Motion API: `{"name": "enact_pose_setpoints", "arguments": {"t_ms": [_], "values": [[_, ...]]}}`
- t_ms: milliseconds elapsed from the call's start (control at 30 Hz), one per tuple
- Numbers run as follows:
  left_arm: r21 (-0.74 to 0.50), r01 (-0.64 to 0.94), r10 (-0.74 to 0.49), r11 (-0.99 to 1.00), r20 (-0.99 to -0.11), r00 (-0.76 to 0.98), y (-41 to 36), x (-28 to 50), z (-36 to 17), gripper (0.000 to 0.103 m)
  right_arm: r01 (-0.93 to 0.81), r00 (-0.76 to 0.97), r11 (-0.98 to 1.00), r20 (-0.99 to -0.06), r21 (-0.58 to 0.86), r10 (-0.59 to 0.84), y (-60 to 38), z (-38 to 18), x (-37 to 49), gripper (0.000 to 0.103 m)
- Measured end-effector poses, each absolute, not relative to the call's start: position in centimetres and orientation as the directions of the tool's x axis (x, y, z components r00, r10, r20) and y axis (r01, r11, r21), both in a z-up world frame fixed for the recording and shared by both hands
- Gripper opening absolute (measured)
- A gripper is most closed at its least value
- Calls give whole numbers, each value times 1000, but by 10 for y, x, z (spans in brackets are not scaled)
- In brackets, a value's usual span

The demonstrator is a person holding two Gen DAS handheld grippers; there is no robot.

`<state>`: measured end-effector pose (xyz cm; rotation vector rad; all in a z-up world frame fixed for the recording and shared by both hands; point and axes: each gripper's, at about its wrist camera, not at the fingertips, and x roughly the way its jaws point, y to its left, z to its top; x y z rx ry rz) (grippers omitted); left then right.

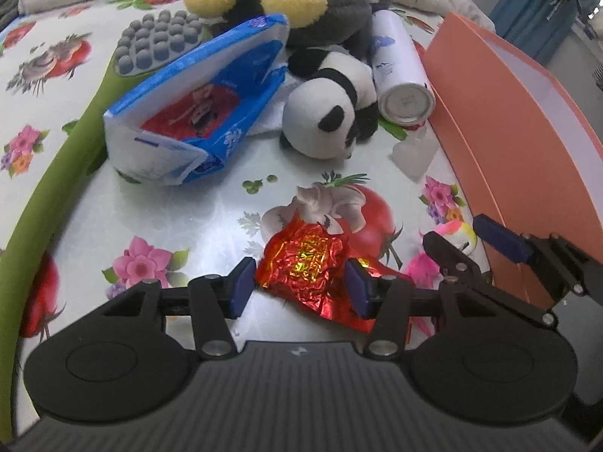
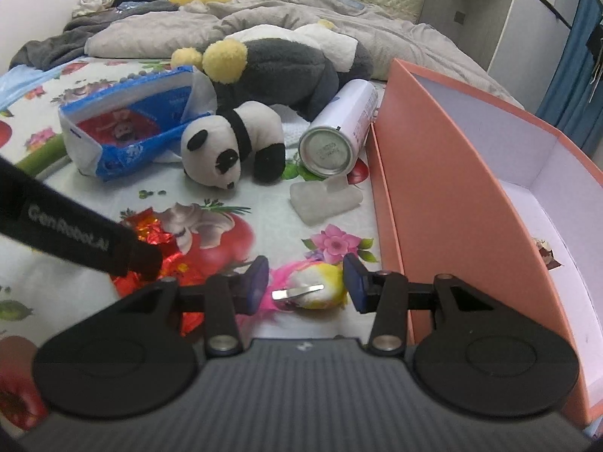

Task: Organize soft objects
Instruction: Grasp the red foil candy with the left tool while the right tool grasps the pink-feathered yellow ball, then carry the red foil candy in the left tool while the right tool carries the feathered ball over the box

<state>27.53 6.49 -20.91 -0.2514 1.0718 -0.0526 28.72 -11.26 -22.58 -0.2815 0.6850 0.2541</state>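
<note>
Left wrist view. Left gripper (image 1: 299, 288) stood about half open, pointed steeply down. A crumpled red foil wrapper (image 1: 305, 260) lay between the blue pads (image 1: 241, 286); a gap showed on each side, so nothing was gripped. Wrapper had no clear long axis. Right gripper (image 1: 467, 241) entered at 3 o'clock, beside a small pink-and-yellow plush (image 1: 458, 235). Further up: panda plush (image 1: 328, 113) at 12 o'clock, large grey-and-yellow plush (image 1: 301, 3) behind it, blue tissue pack (image 1: 196, 105) at 11, white spray can (image 1: 399, 75) at 1, green massage brush (image 1: 75, 128) along the left edge.

Right wrist view. Right gripper (image 2: 306, 284) was part open, jaws either side of the small pink-and-yellow plush (image 2: 320, 286), pads not yet touching. The toy lay crosswise to the jaws, pink tuft toward 9 o'clock, with a metal clip on top. Orange box (image 2: 433, 188) stood open just to 3 o'clock, its inside mostly bare. Judgement: right hand is nearer toy and box, so closing, then a short carry rightward, seems next. Left gripper's body (image 2: 75, 233) crossed at 9 o'clock over the wrapper (image 2: 166, 260).

Surface: glossy floral oilcloth (image 2: 113, 196) laid on a bed; rumpled grey bedding (image 2: 264, 11) at 12 o'clock, blue curtain (image 2: 580, 56) at 2.
</note>
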Motion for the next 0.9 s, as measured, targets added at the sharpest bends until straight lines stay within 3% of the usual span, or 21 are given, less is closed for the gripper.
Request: {"name": "enact_pose_setpoints", "arguments": {"t_ms": [267, 900], "values": [[-191, -43, -147, 981, -863, 483, 54, 278, -208, 47, -321, 739, 924, -665, -207, 108, -108, -229, 286, 46], [-240, -145, -126, 960, -831, 542, 85, 241, -186, 45, -312, 714, 937, -689, -159, 121, -112, -209, 284, 36]]}}
